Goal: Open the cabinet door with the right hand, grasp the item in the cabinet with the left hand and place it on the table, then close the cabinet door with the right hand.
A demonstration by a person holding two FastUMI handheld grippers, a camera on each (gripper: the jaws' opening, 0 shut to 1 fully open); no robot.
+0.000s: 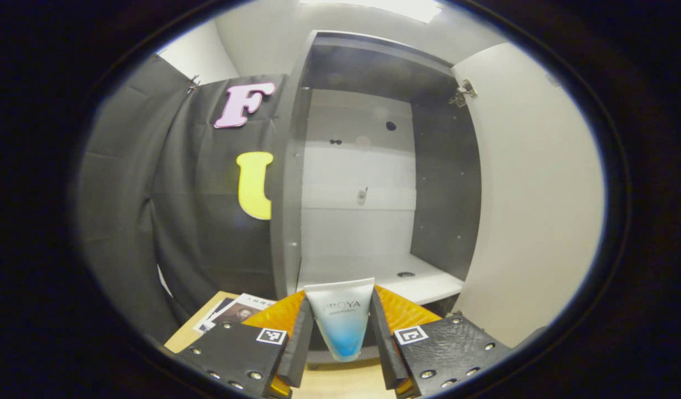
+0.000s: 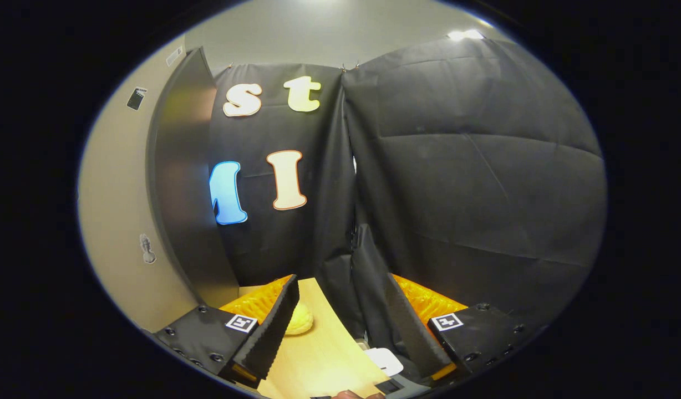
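Left gripper view: the left gripper (image 1: 341, 327) is seen clenched on a tube (image 1: 341, 322), both fingers (image 1: 299, 342) pressed against its sides. The tube is white at the wide crimped end, which points up and away, and fades to blue at the narrow end, which points down toward the camera. It is held in the air just in front of the cabinet (image 1: 374, 183), above the near edge of the table (image 1: 335, 382).

The cabinet is seen standing open. Its door (image 1: 534, 194) is swung out to the right, with a hinge (image 1: 461, 93) visible at the upper inner corner. Dark side walls, a pale back panel and a white shelf (image 1: 423, 280) are noted inside; a small round fitting lies on the shelf. Printed papers (image 1: 229, 313) are seen on the table's left edge, beside the cabinet's base.

Right gripper view: the right gripper (image 2: 340, 327) is seen released, its fingers (image 2: 274, 327) spread wide apart with nothing between them. It is held over the table (image 2: 318, 354), facing the booth wall. The edge of the open door (image 2: 185, 183) is seen at left. A yellow rounded object (image 2: 299, 320), partly hidden behind the left-hand finger, rests on the table near its far edge; what it is cannot be told.
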